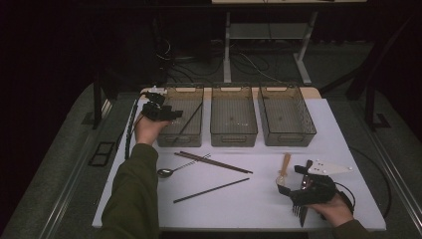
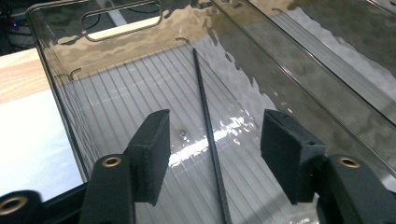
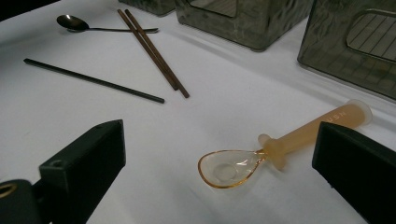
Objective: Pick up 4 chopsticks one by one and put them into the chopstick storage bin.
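My left gripper (image 1: 174, 113) hangs over the left clear bin (image 1: 180, 140). Its jaws stand open in the left gripper view (image 2: 215, 140). A black chopstick (image 2: 208, 126) lies loose on the bin floor below the gap, and neither pad touches it. My right gripper (image 1: 292, 180) rests low near the table's front right, open (image 3: 217, 140). An amber plastic spoon (image 3: 280, 144) lies on the white table between its jaws, bowl towards me, untouched. The same amber spoon (image 1: 284, 169) lies just left of that gripper.
A middle bin (image 1: 234, 139) and a right bin (image 1: 288, 140) stand beside the left one. On the table lie a metal spoon (image 1: 166, 172), a pair of brown chopsticks (image 1: 211, 162) and another black chopstick (image 1: 211, 190). Table legs and cables sit beyond the far edge.
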{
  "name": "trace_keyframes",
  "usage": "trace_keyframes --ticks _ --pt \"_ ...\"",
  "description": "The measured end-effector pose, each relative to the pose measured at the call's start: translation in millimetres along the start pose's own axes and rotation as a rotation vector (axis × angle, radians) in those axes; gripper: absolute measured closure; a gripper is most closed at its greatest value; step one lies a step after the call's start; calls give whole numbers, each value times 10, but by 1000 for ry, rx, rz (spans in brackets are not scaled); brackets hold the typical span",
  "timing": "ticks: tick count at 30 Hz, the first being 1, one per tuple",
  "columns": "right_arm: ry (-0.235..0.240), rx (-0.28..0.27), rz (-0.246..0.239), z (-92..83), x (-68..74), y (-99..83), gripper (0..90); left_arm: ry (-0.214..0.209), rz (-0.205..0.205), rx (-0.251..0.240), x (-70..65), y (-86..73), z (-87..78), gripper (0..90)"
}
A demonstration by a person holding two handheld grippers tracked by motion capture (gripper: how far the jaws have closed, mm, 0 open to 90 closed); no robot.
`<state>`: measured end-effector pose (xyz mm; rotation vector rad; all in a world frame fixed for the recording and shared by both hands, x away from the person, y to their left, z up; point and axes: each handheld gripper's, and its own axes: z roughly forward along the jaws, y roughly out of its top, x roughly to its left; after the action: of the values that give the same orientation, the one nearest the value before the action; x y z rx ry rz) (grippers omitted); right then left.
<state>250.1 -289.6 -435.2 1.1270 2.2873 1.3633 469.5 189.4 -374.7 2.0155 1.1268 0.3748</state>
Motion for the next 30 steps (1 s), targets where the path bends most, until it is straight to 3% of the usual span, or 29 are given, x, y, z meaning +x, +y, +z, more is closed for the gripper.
trace_keyframes --ticks 5,14,22,30 --pt "-2 1 0 -2 6 0 25 -25 37 -22 -71 -17 -105 366" --pt "-4 1 -16 8 -10 5 24 -105 75 -85 -268 -97 -290 287" --pt "17 -42 -28 19 -46 31 24 -150 135 -96 -513 -214 -400 230" --pt "27 -32 -21 39 -90 35 24 -207 172 -95 -771 -405 -453 205"
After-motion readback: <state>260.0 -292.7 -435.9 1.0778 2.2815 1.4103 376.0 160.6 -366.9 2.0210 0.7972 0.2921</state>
